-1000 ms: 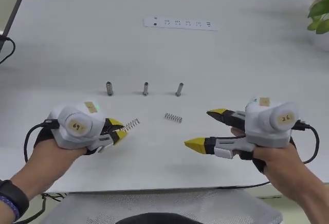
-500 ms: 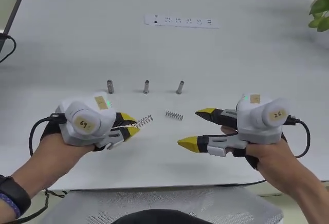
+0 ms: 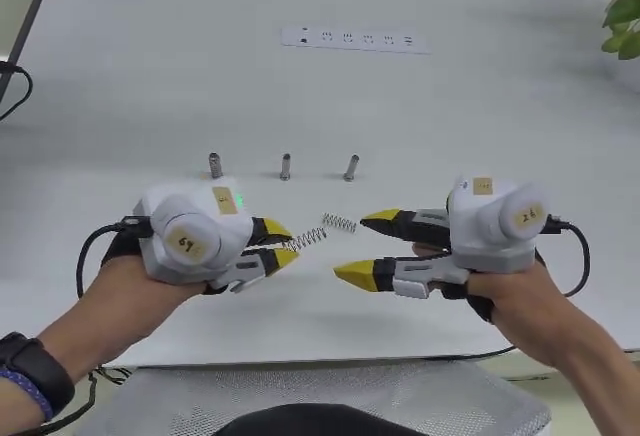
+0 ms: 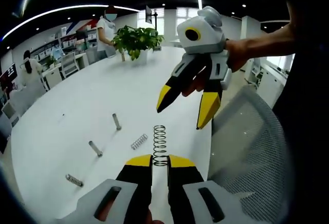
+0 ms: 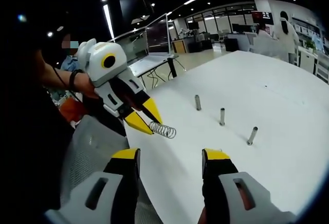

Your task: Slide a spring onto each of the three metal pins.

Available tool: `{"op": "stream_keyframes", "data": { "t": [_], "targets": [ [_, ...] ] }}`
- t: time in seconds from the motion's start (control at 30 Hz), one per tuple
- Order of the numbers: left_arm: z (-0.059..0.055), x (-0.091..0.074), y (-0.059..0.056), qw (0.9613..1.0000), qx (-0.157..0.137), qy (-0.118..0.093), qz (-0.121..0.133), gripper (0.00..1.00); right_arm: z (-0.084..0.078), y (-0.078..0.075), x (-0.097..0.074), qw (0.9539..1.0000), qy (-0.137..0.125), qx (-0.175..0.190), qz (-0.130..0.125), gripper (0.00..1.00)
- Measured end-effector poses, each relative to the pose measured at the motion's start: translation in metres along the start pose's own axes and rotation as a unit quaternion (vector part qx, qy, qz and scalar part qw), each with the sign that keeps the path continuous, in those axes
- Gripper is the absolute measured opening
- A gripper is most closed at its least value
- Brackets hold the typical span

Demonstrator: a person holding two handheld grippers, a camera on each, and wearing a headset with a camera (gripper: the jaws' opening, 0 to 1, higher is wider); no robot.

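Three short metal pins (image 3: 215, 165), (image 3: 286, 166), (image 3: 351, 167) stand upright in a row on the white table. My left gripper (image 3: 283, 244) is shut on one end of a spring (image 3: 305, 239), held above the table in front of the pins. In the left gripper view this spring (image 4: 160, 144) sticks out from the shut tips (image 4: 160, 160). My right gripper (image 3: 358, 246) is open and faces the spring from the right, a short gap away. A second spring (image 3: 339, 223) lies loose on the table between the grippers and the pins. In the right gripper view the held spring (image 5: 163, 129) hangs ahead of my open tips (image 5: 171, 154).
A white power strip (image 3: 355, 39) lies far back on the table. Green plant leaves (image 3: 625, 6) show at the top right corner. A black cable (image 3: 12, 86) runs at the left edge. The table's front edge and a mesh chair (image 3: 330, 401) are just below the hands.
Both grippers have moved inward toward each other. The left one carried the spring right and slightly forward; the right one shifted left, still open. The loose spring has not moved.
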State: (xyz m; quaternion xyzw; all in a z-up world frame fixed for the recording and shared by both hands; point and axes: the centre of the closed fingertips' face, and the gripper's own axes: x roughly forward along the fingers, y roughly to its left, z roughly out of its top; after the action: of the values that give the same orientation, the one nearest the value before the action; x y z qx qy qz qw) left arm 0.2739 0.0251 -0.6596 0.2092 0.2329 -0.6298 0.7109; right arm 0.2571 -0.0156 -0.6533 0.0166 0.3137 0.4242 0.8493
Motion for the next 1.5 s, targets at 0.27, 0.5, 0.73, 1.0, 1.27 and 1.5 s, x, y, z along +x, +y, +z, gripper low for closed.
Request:
{"op": "stream_keyframes", "data": {
  "t": [0.27,0.5,0.73,1.0,1.27,1.5],
  "targets": [
    [0.01,0.001,-0.01,0.9997,0.015,-0.008,-0.016,0.03,0.005,0.01,0.003,0.9995,-0.008,-0.005,0.029,0.36],
    [0.014,0.003,-0.019,0.9992,0.027,-0.01,-0.029,0.03,0.003,0.017,0.006,0.9987,-0.008,-0.006,0.051,0.3],
    [0.016,0.004,-0.026,0.9984,0.038,-0.008,-0.042,0.03,0.005,0.023,0.005,0.9977,-0.014,-0.006,0.067,0.21],
    [0.015,0.006,-0.03,0.9973,0.052,-0.003,-0.051,0.03,0.01,0.024,0.002,0.9967,-0.023,0.0,0.078,0.13],
    [0.015,0.006,-0.029,0.9963,0.067,0.005,-0.054,0.03,0.013,0.027,0.001,0.996,-0.026,0.001,0.086,0.1],
    [0.014,0.006,-0.029,0.9959,0.071,0.008,-0.055,0.03,0.014,0.029,0.002,0.9955,-0.026,0.005,0.091,0.09]
  ]
}}
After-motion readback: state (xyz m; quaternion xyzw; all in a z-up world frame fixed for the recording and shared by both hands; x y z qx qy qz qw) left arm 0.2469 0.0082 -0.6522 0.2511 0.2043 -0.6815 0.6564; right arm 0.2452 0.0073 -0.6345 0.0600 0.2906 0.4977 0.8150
